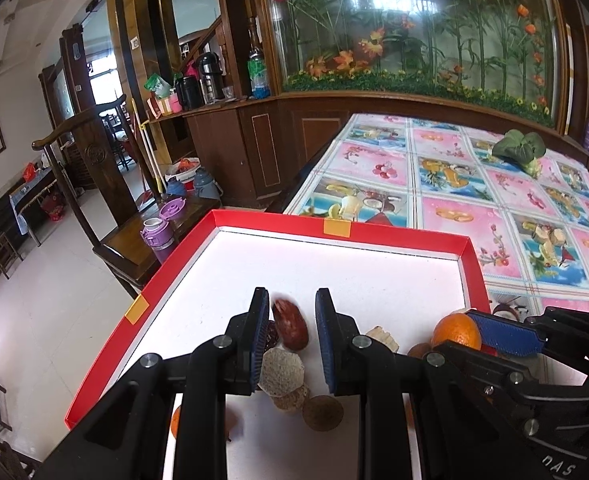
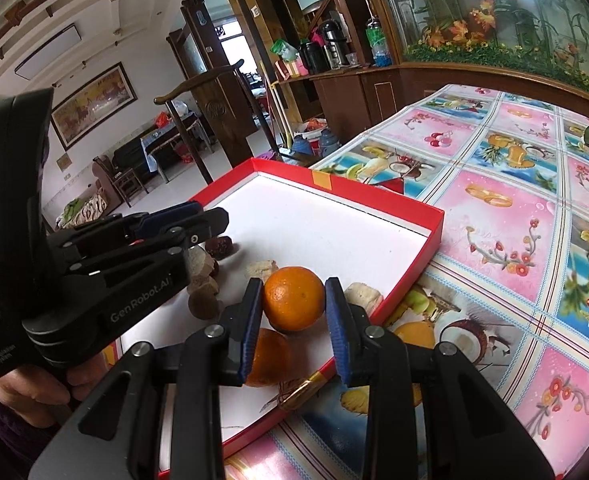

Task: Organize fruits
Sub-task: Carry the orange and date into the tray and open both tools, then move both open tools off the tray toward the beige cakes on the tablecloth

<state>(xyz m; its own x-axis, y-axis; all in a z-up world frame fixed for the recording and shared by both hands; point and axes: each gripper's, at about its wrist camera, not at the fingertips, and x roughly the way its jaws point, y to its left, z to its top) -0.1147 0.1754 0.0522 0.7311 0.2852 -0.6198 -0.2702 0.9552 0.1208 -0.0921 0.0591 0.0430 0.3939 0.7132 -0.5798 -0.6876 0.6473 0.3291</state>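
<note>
A dark-wood living room with a glass panel of artificial flowers backs a table (image 1: 454,184) covered in a fruit-printed cloth; at its near corner sits a shallow red-rimmed box lid (image 1: 374,234) with a white floor.

In the right wrist view, the right gripper (image 2: 294,304) is spread open with an orange (image 2: 293,298) sitting squarely between its pads at lower centre of the frame, straight ahead; the blue pads flank it on either side and seem just short of pressing it. Being round, it has no long axis to align to. A second orange (image 2: 268,358) lies just below it, partly behind the left-hand pad.

In the left wrist view, the left gripper (image 1: 290,328) is also open, with a reddish date (image 1: 290,324) between its fingers, long axis pointing up-frame and tilted slightly left. Pale dried fruits (image 1: 282,376) cluster beneath.

All the fruit lies in the lid's near part; its far half is bare. Closing on the orange looks like the next step.
</note>
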